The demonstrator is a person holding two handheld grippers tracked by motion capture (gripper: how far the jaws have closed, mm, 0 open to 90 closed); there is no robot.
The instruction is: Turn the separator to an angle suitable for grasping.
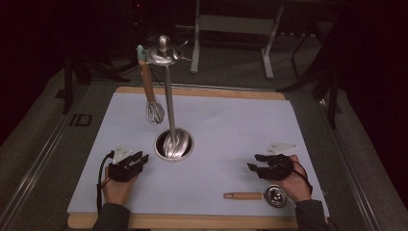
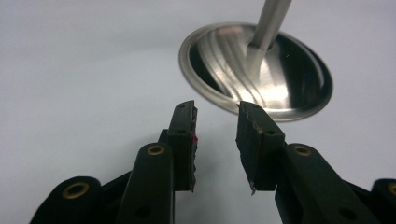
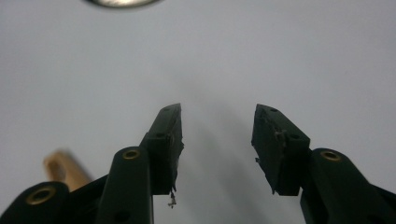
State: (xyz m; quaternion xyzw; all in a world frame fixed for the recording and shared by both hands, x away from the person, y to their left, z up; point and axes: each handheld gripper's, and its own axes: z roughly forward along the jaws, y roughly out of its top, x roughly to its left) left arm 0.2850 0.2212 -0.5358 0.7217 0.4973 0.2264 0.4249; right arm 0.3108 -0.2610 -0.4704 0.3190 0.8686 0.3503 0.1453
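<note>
While both grippers rest on the table, left gripper [image 1: 139, 159] and right gripper [image 1: 254, 162] gape — nothing pinched — beside the stand's base [image 1: 174, 144].

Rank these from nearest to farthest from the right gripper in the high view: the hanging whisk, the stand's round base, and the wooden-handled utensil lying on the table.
From the right gripper:
1. Wooden-handled utensil, just below it at the table's near edge.
2. Stand's round base, mid-table to its left.
3. Hanging whisk, farther back left, beside the pole.

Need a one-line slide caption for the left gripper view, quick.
Left gripper, jaws open and empty, poised above the white table just short of the steel stand base.
</note>
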